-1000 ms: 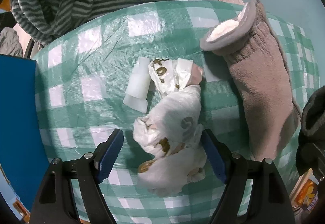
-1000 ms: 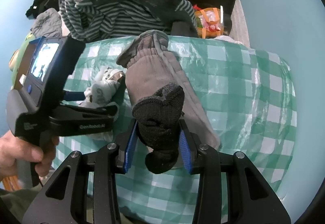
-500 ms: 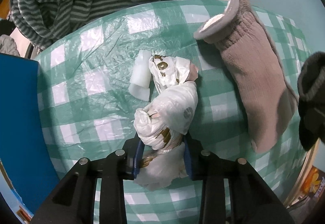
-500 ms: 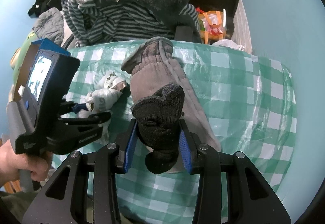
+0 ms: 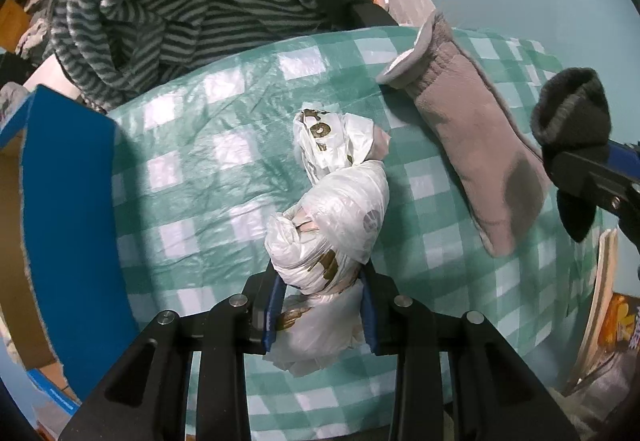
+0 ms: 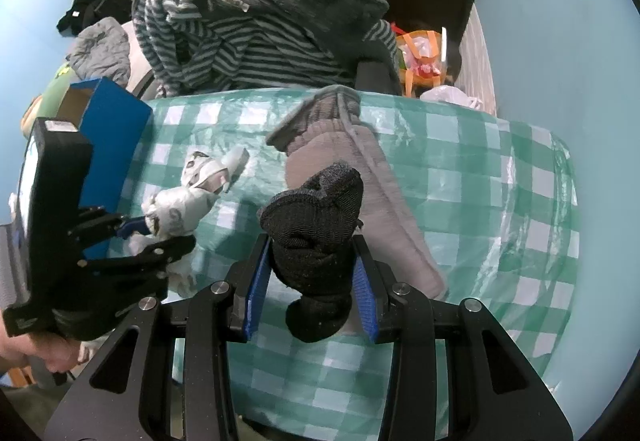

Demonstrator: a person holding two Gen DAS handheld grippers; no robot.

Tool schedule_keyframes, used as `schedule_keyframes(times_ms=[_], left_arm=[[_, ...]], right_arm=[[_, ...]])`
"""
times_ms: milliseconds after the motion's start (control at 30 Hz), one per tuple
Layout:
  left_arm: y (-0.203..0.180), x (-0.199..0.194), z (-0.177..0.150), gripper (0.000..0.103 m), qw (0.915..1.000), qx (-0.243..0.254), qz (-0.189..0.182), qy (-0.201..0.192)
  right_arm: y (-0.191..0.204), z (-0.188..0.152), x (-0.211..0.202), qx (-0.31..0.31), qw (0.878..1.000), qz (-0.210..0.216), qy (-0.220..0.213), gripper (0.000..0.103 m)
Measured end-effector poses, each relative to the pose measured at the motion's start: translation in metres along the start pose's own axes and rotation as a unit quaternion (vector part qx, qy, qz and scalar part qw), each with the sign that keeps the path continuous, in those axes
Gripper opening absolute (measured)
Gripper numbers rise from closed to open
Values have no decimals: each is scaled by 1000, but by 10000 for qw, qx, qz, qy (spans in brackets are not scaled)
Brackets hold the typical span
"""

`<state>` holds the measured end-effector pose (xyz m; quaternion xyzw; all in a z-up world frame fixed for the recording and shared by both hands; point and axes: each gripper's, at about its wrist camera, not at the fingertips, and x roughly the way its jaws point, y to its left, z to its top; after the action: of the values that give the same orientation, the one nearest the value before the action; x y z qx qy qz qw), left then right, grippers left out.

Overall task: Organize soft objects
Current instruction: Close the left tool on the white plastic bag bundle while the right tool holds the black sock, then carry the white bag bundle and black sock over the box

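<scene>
Between the blue pads of the left gripper (image 5: 322, 305), a twisted white plastic bag (image 5: 336, 225) printed with brown marks is pinched near its lower end, the jaws closed tight on it. The bag's far end trails across a green-and-white checked tablecloth (image 5: 208, 177), whether resting on it or just above cannot be told. Just to its right lies a long grey mitten (image 5: 472, 137), cuff pointing away, flat on the cloth. Above the mitten's near end, the right gripper (image 6: 308, 277) holds a bunched black sock (image 6: 316, 237), its jaws clamped on the sock's middle. A blue box (image 5: 68, 225) stands at the table's left edge. Striped and dark fleece clothing (image 5: 192, 1) is heaped beyond the far side.
</scene>
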<state>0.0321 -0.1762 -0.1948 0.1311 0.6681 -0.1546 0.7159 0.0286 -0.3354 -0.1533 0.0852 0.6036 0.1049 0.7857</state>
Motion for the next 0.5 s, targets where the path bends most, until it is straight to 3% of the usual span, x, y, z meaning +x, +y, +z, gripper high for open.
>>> schedule_keyframes(times_ms=[500], left_arm=[[42, -54, -23, 33, 9988, -206, 63, -442]], right_arm=[[49, 4, -22, -171, 9998, -32, -131, 39]])
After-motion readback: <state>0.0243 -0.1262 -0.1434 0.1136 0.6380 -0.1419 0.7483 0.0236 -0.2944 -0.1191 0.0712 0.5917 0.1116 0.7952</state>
